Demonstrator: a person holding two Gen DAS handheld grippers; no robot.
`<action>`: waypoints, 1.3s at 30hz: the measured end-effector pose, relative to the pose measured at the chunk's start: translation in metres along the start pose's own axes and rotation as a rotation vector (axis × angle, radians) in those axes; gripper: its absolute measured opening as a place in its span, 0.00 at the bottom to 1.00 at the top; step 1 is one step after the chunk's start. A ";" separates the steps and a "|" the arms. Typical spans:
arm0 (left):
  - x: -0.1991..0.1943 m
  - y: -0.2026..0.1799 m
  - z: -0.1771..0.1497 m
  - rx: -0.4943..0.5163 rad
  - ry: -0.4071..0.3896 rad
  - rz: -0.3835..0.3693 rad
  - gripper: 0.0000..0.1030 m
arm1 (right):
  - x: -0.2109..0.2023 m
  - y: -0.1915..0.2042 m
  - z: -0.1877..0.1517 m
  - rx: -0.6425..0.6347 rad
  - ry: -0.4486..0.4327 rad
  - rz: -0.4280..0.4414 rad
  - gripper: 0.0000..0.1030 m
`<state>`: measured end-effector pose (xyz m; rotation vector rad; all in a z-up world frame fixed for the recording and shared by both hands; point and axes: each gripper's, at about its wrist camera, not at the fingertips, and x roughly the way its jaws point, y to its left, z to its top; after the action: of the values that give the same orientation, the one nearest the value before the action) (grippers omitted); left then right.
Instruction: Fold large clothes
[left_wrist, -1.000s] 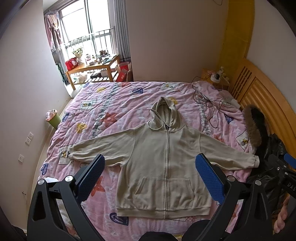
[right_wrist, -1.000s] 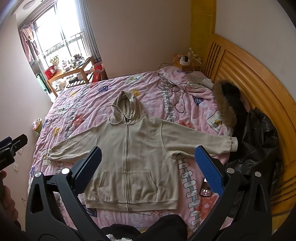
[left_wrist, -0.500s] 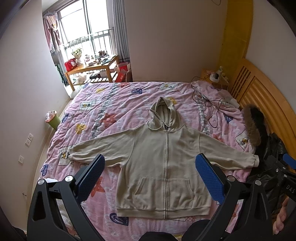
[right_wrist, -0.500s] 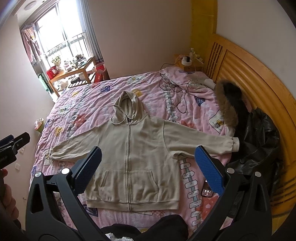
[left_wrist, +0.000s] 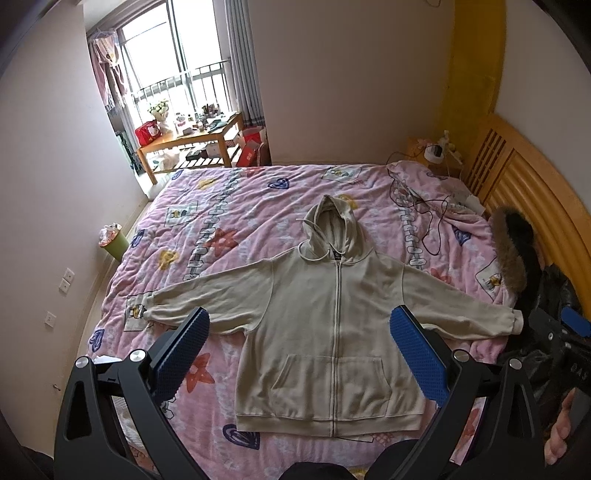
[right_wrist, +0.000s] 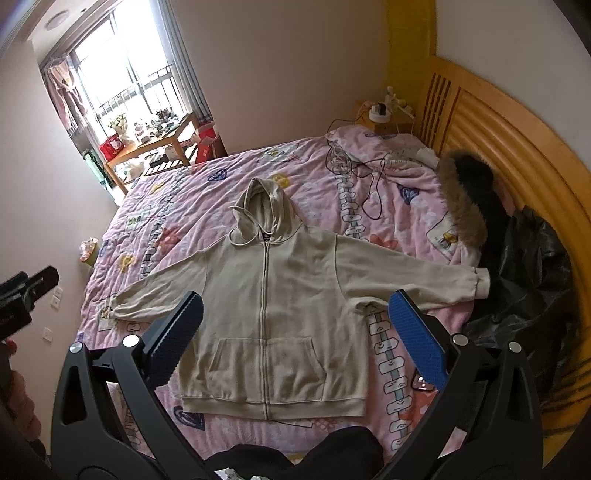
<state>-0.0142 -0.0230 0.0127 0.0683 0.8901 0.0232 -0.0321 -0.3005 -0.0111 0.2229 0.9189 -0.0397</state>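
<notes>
Far left of the frame there's a green bin (left_wrist: 117, 246) on the floor by the bed (left_wrist: 258, 192). My left tongs (left_wrist: 299, 334) sit at the bottom of the frame, spread wide with nothing in them. Dead centre, the hoodie (left_wrist: 332, 314) lies flat on the bed, zipped, sleeves out, hood toward the top. My right tongs (right_wrist: 295, 319) are gaping too, holding nothing. On the right, a black coat (right_wrist: 524, 266) is heaped against the headboard.

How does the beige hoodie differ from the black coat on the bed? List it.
The beige hoodie lies flat, zipped, sleeves spread; the black coat is crumpled against the headboard. The hoodie is matte with a plain hood; the coat is shiny with fur trim. Both are hooded and rest on the pink quilt.
</notes>
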 end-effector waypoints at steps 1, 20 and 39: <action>-0.001 -0.002 0.001 0.003 0.001 -0.001 0.92 | 0.000 -0.002 0.001 -0.001 -0.002 -0.002 0.95; 0.002 -0.016 0.012 -0.132 0.022 0.165 0.92 | 0.010 -0.015 0.035 -0.198 -0.003 0.173 0.95; 0.211 0.307 0.051 -0.368 0.157 0.296 0.92 | 0.219 0.331 0.105 -0.384 -0.063 0.503 0.95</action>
<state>0.1604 0.2913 -0.0978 -0.1478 1.0136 0.4729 0.2258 0.0146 -0.0657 0.0895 0.7700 0.5873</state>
